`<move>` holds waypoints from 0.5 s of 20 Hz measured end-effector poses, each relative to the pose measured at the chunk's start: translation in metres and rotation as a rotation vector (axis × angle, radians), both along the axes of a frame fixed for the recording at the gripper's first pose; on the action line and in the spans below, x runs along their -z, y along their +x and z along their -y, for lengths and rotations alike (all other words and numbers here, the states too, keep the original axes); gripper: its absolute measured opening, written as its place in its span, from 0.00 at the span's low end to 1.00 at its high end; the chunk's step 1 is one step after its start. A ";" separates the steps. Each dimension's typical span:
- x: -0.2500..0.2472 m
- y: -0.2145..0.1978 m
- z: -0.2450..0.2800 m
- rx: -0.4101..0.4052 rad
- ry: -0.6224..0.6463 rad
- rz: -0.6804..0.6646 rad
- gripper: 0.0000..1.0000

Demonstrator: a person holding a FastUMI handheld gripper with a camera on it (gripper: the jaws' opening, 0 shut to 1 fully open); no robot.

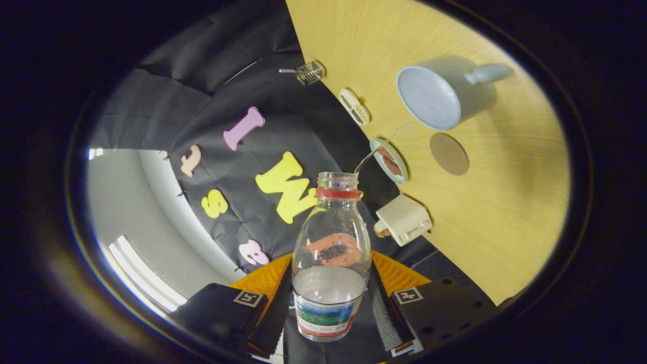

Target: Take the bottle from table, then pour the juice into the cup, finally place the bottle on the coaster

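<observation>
One bottle (331,263), clear plastic, uncapped, red ring at the neck, sits clamped between the two fingers of the gripper (329,308); both fingers press its lower body at the label. A little clear liquid shows inside. The view is tilted, table (505,202) off to the right. Beyond the bottle's mouth and right: a pale blue cup (442,93) with handle, a round brown coaster (449,153) just beside it. Near the table edge: a small dish (391,162), a white block (403,219), a wire basket (310,72).
</observation>
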State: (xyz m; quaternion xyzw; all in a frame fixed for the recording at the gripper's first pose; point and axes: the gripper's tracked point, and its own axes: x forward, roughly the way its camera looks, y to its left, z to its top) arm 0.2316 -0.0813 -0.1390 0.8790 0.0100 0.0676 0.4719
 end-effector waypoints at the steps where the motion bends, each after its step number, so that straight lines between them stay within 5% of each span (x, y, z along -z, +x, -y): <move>1: 0.002 -0.001 0.000 0.001 0.002 0.000 0.79; 10: 0.005 -0.007 -0.002 0.003 0.001 -0.017 0.78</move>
